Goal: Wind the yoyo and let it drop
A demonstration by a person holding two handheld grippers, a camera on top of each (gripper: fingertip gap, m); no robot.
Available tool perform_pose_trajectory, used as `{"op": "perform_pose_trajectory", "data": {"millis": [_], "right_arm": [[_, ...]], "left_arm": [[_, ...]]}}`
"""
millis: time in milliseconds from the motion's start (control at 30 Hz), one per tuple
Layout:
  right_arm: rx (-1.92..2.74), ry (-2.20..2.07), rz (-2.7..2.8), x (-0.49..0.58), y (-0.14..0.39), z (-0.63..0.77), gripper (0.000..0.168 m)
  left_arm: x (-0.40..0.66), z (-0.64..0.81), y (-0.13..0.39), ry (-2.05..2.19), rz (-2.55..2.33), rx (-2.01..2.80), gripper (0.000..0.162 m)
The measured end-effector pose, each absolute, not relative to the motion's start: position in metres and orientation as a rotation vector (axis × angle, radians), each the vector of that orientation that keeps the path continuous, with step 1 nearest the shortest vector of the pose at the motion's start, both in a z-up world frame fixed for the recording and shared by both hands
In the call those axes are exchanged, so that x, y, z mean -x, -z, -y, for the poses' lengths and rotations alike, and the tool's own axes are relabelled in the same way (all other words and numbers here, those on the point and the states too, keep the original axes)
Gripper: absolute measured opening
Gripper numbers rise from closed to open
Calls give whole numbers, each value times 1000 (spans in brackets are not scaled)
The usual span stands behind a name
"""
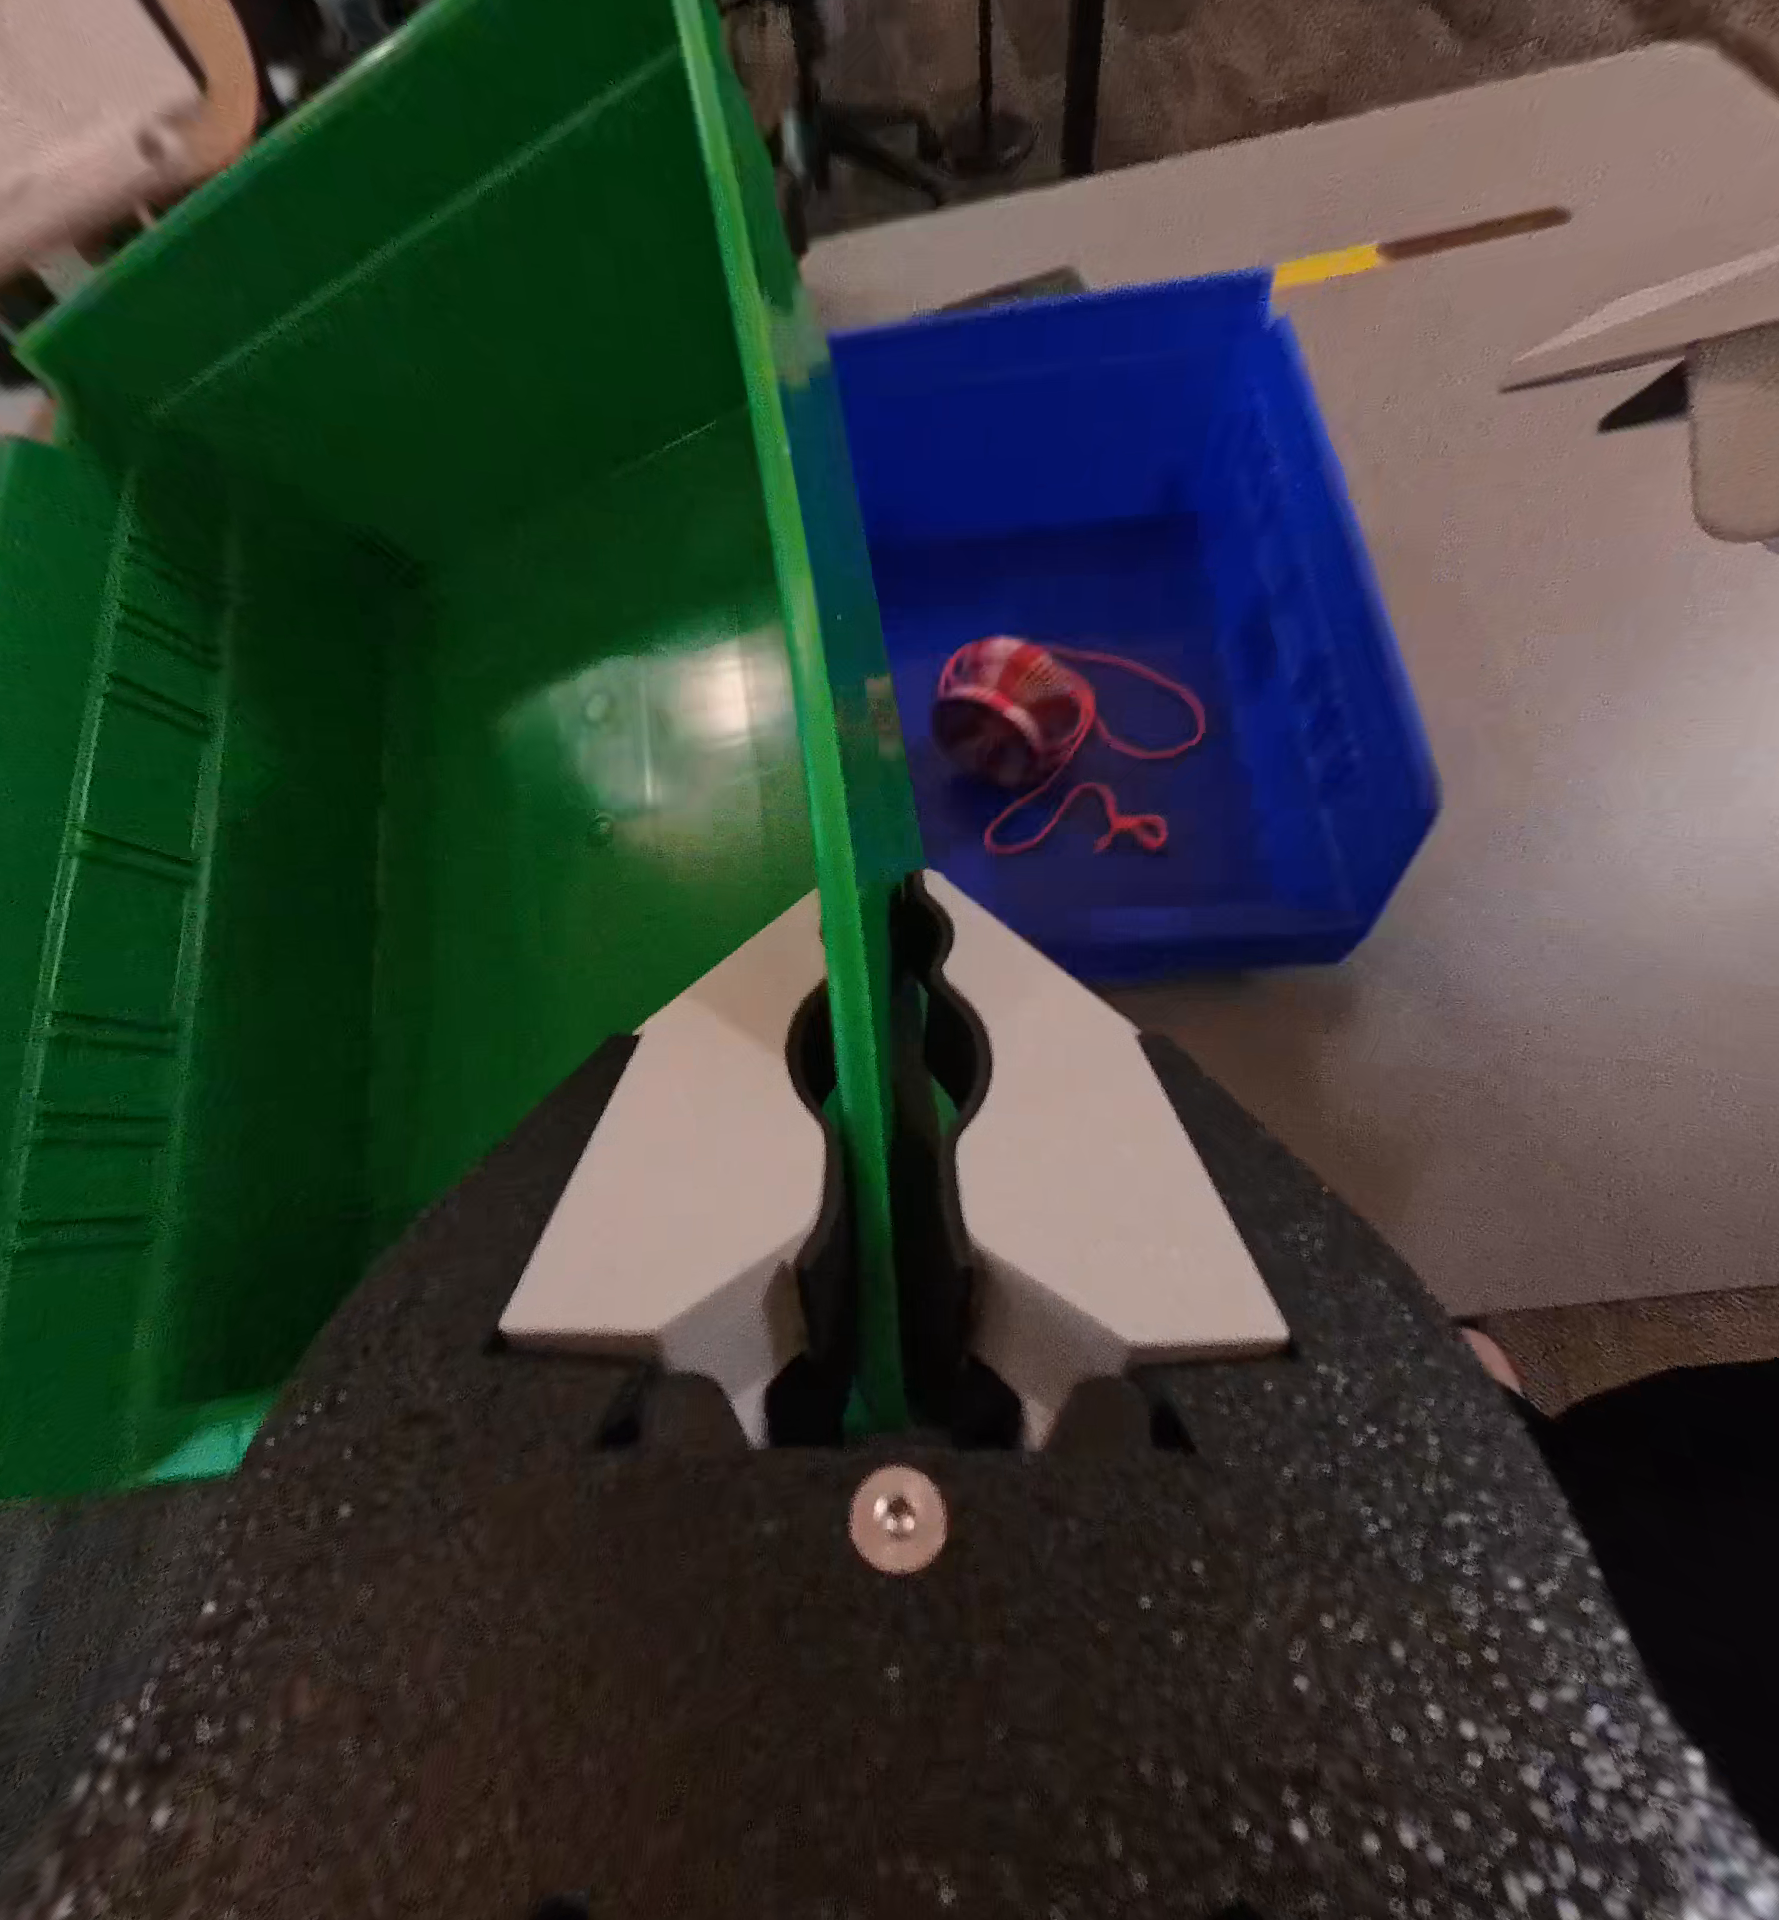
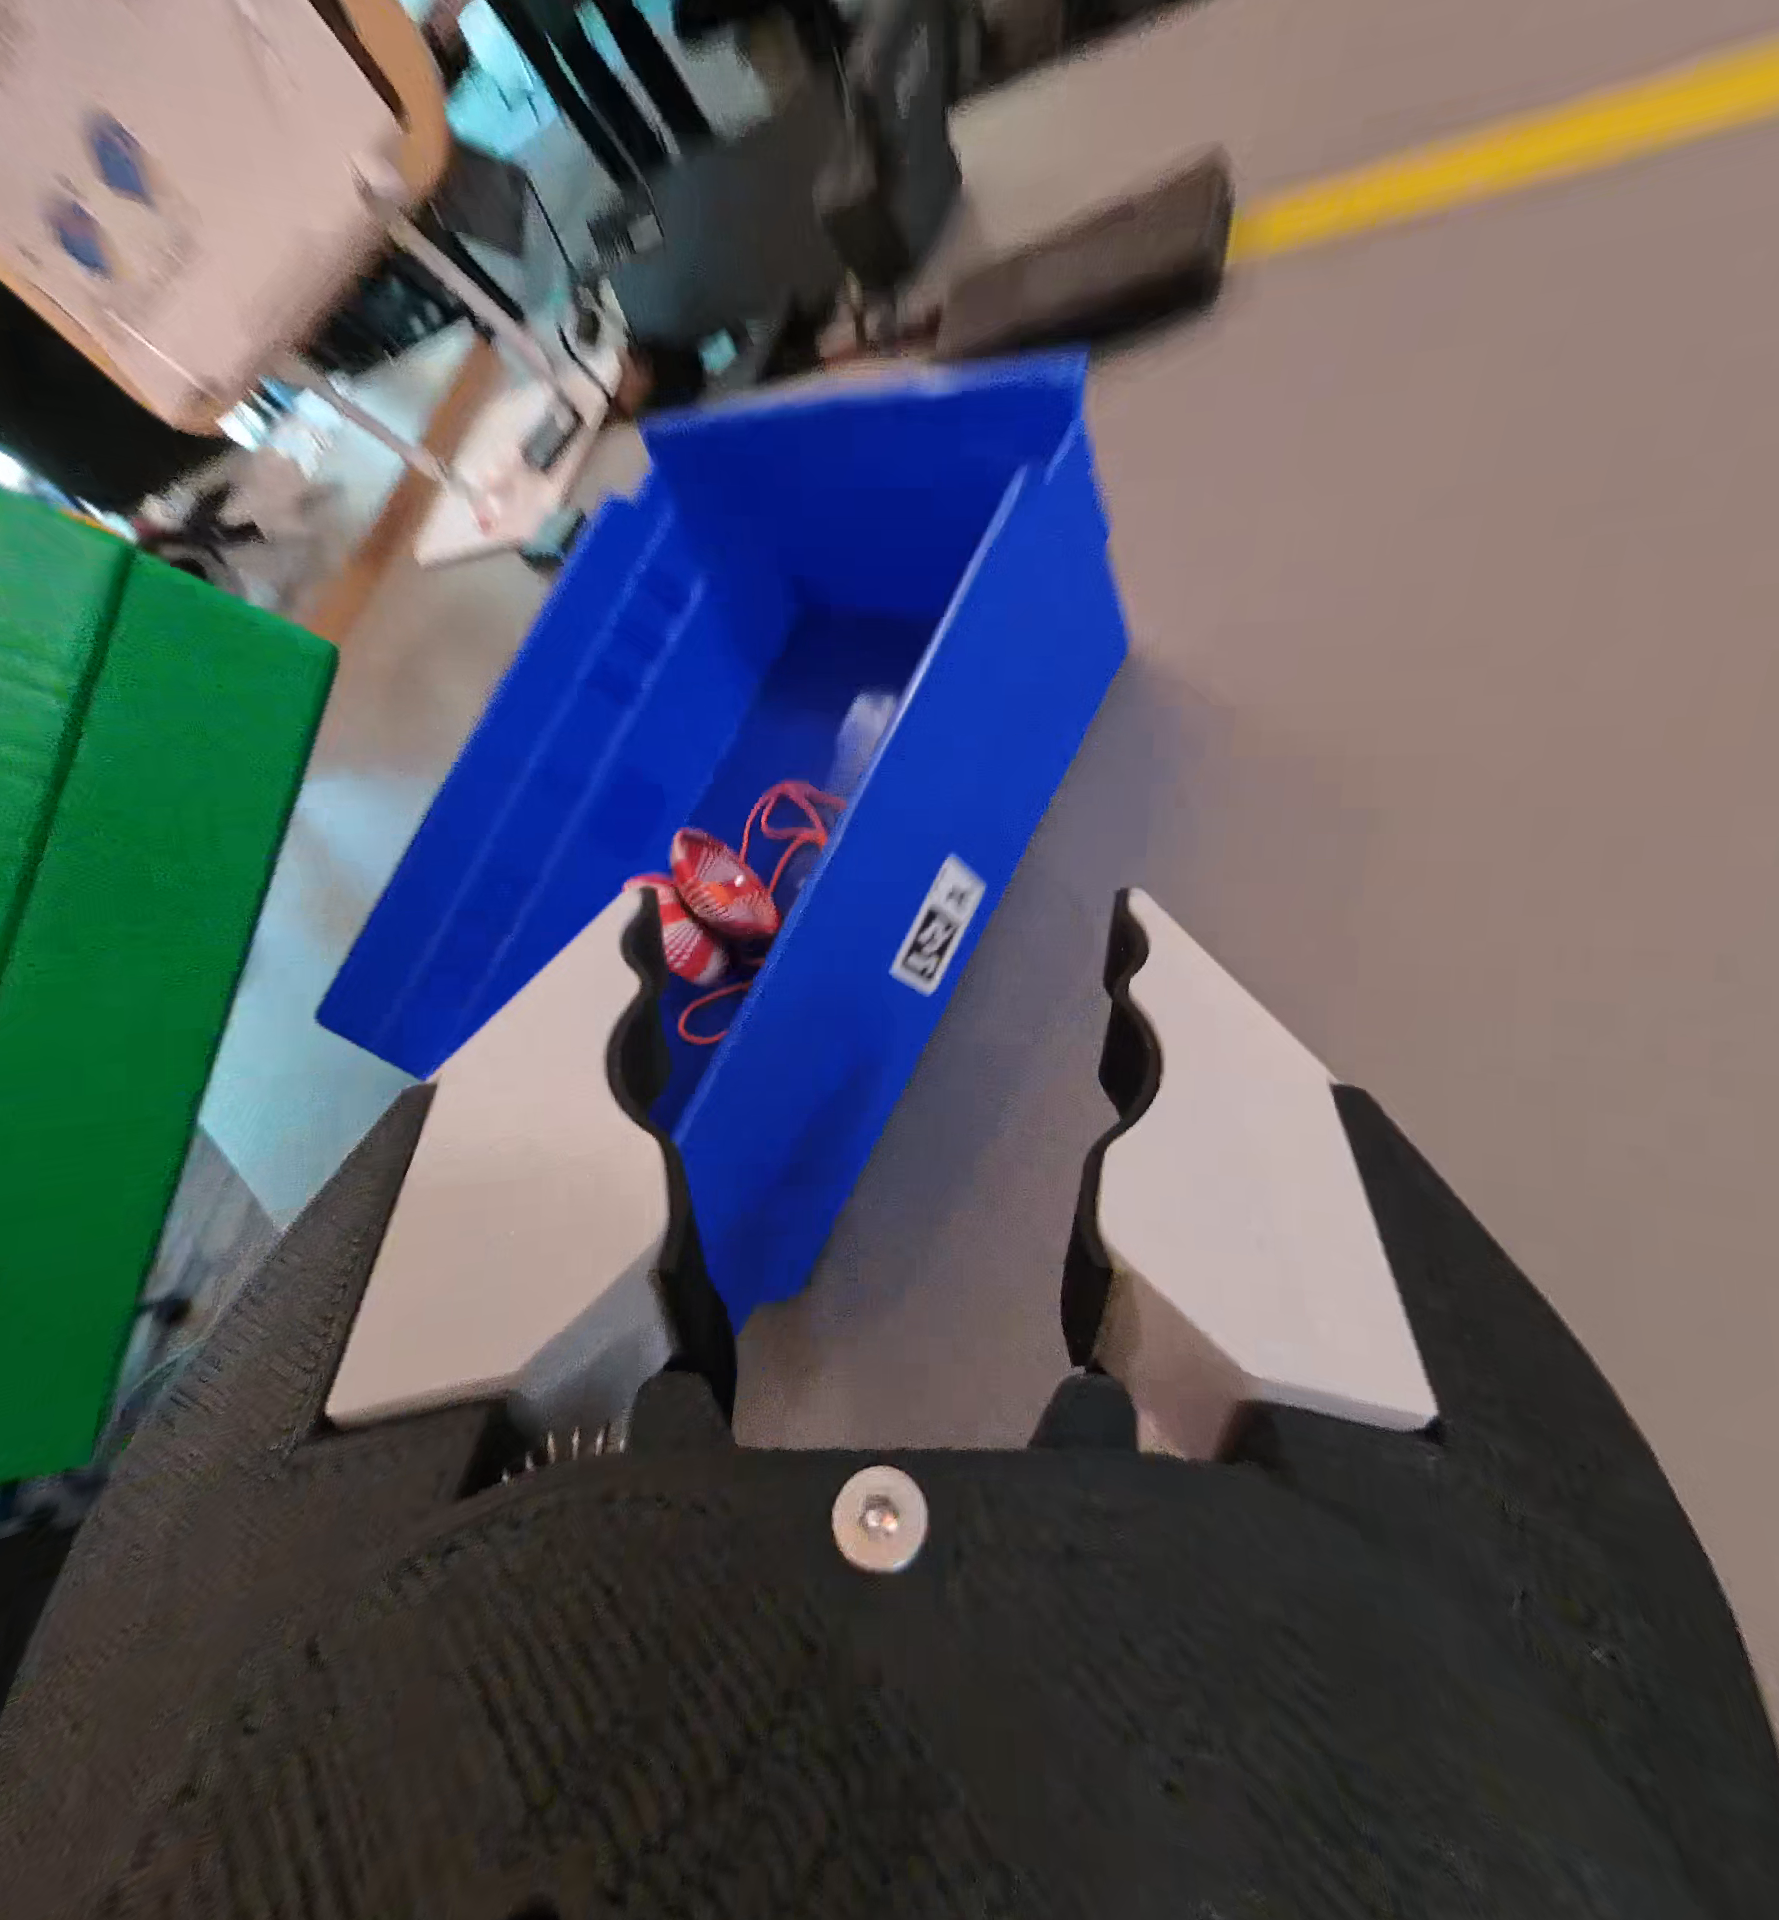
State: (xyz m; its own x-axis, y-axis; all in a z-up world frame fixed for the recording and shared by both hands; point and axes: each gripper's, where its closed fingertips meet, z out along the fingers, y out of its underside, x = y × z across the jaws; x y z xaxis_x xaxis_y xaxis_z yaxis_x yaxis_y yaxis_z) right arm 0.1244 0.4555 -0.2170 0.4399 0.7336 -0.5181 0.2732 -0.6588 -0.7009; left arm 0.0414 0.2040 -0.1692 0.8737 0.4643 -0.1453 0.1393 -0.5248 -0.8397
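Reaching: right gripper [image 2: 880, 914] heads for the blue bin [image 2: 926, 790], fingers spread wide, nothing between them.
Left gripper [image 1: 869, 904]: clamped on the side wall of the green bin [image 1: 428, 436], which is tilted up off the grey table [image 1: 1591, 831]; floor of that bin looks bare.
Yoyo [image 2: 713, 904]: red patterned, lying on its side on the blue bin floor, at 12 o'clock from the right fingertips in the right wrist view, close to the bin's right-hand wall.
String [image 1: 1124, 748]: red, unwound, looped loose at 3 to 5 o'clock of the yoyo in the left wrist view; small knotted end loop at 5 o'clock.
Step, judged: first pick-up; no winding done yet.
Technique: drop in from above, clear the near wall, close across the 2 halves without pinching the string; keep the end loop free for the other tool.
Risk: yoyo may roll; string may snag the rim.
Blur: both views smeared.
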Motion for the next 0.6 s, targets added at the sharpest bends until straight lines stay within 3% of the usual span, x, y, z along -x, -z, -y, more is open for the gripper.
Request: {"op": "perform_pose_trajectory", "data": {"millis": [233,600], "right_arm": [[1905,-1065,671,-235,156,-526,84],[1698,-1075,607,-355,57,-591,78]], "left_arm": [[-106,-345,83,-395,78,1938,3],[-199,-541,95,-188,-78,1932,4]]}}
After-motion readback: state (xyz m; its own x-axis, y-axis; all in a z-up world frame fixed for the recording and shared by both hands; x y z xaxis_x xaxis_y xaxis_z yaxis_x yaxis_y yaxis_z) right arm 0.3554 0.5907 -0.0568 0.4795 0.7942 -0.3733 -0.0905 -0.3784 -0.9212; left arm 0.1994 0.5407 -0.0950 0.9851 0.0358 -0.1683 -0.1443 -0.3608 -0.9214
